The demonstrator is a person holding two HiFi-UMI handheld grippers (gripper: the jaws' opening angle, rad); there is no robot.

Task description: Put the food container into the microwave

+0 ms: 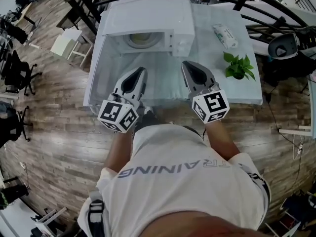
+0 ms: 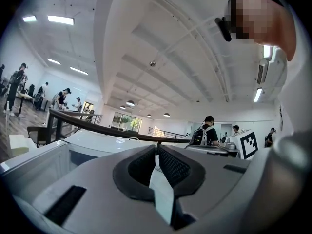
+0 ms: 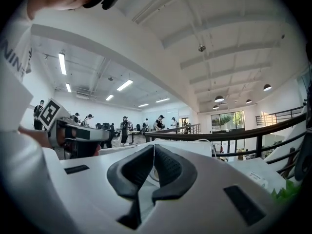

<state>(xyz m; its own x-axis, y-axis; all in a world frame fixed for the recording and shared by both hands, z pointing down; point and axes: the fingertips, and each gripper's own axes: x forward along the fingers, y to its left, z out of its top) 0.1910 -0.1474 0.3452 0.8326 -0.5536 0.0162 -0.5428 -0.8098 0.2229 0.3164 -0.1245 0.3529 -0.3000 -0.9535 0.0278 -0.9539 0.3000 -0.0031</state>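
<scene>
The white microwave stands at the far side of the table with its front open. Inside the cavity lies a round pale thing; I cannot tell whether it is the food container or the turntable. My left gripper hovers over the table in front of the microwave, pointing at it, with its jaws shut and nothing between them. My right gripper hovers beside it, also shut and holding nothing. In the left gripper view the left gripper has its pads together. The right gripper shows the same in its own view.
A small potted plant stands on the table's right part, with a white packet behind it. A dark railing curves behind the table. Office chairs stand on the wooden floor at the left. People stand in the distance.
</scene>
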